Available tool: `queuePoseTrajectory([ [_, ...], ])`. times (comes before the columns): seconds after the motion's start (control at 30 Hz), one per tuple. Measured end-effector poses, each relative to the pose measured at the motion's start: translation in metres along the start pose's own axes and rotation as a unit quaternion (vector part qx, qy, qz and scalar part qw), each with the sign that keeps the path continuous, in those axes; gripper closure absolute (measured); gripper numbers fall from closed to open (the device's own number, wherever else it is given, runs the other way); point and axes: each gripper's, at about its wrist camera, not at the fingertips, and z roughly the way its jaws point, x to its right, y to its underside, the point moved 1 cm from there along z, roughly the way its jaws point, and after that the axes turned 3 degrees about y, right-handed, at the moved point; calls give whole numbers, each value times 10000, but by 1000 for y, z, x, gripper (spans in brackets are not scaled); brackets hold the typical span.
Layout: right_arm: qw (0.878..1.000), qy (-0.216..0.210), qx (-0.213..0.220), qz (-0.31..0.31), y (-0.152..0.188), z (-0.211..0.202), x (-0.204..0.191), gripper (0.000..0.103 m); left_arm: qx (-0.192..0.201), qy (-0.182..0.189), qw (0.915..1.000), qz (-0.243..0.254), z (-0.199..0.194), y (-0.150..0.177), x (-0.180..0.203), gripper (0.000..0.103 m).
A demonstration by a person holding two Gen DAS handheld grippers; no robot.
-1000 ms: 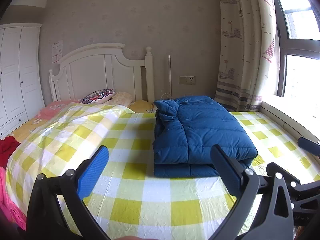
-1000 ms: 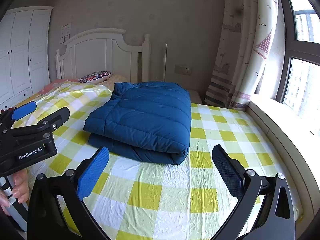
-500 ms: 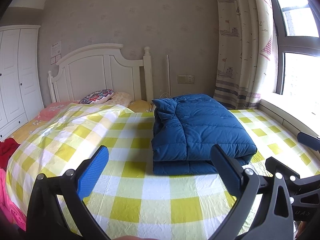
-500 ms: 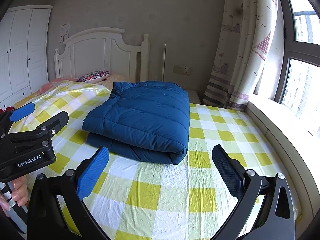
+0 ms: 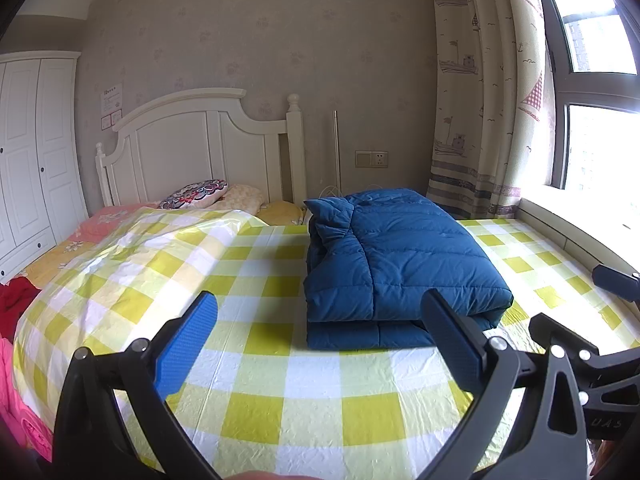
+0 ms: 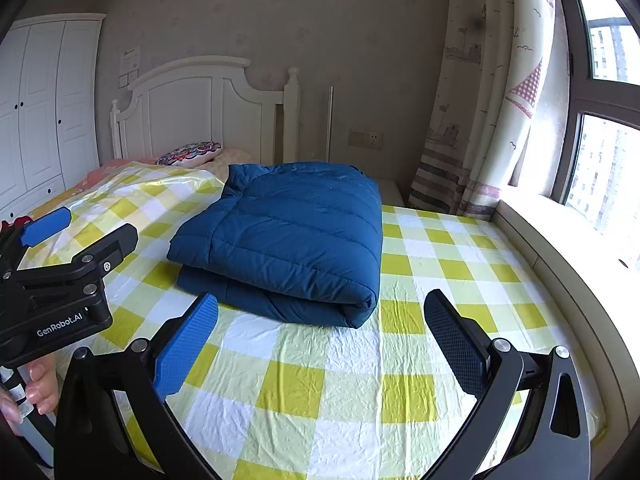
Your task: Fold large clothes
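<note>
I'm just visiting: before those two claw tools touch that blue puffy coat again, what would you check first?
1. Left gripper jaws open, empty: ok.
2. Right gripper jaws open, empty: ok.
3. Blue quilted puffer coat folded into a stacked bundle: ok.
4. Coat lying wholly on the yellow-and-white checked bed sheet, away from edges: ok.
5. Fold edges aligned at the far, collar end: cannot tell.
6. Sheet in front of the coat free of obstacles: ok.

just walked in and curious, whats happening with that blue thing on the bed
A person holds a two-finger gripper in each hand. The blue padded jacket lies folded on the yellow checked sheet. The left gripper and right gripper are both open, short of it, holding nothing.
</note>
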Motion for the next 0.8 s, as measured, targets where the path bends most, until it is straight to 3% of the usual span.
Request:
queuePoseTrajectory([
  [0.8, 10000, -28, -54, 8, 1, 1, -2, 4, 81, 5, 9998, 158, -3, 1, -1, 2],
])
